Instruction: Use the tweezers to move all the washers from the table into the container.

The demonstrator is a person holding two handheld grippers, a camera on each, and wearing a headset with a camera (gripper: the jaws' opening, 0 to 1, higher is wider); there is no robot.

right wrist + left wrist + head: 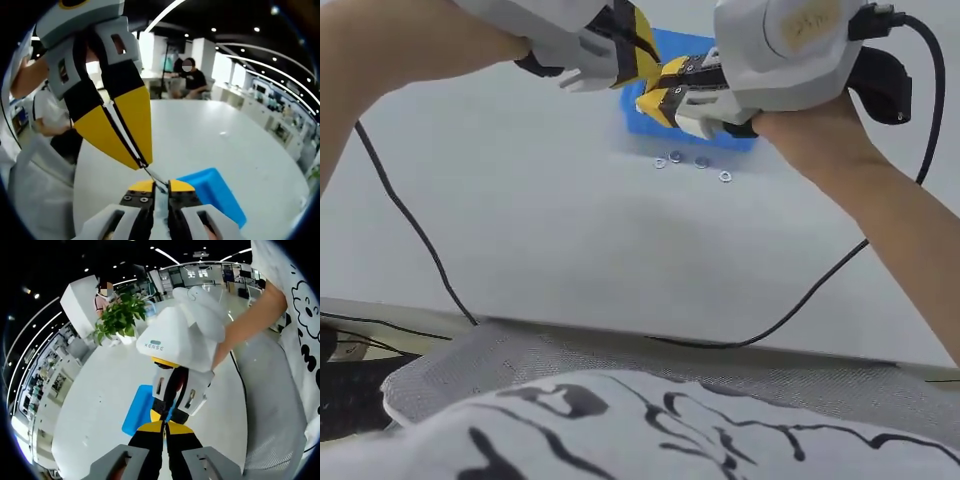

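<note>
Closest in the head view is the person's printed shirt (620, 430), at 6 o'clock. At 12 o'clock, above the white table (540, 230), the left gripper (142, 162) and right gripper (160, 187) meet tip to tip, both sets of jaws pinched nearly closed on the thin tweezers (154, 177). Four washers (676, 157) lie at 6 o'clock of the blue container (685, 45), just beside it. This looks like settling the tweezers' grip before any pickup. Next, one gripper should let go and the other lower the tips to a washer.
</note>
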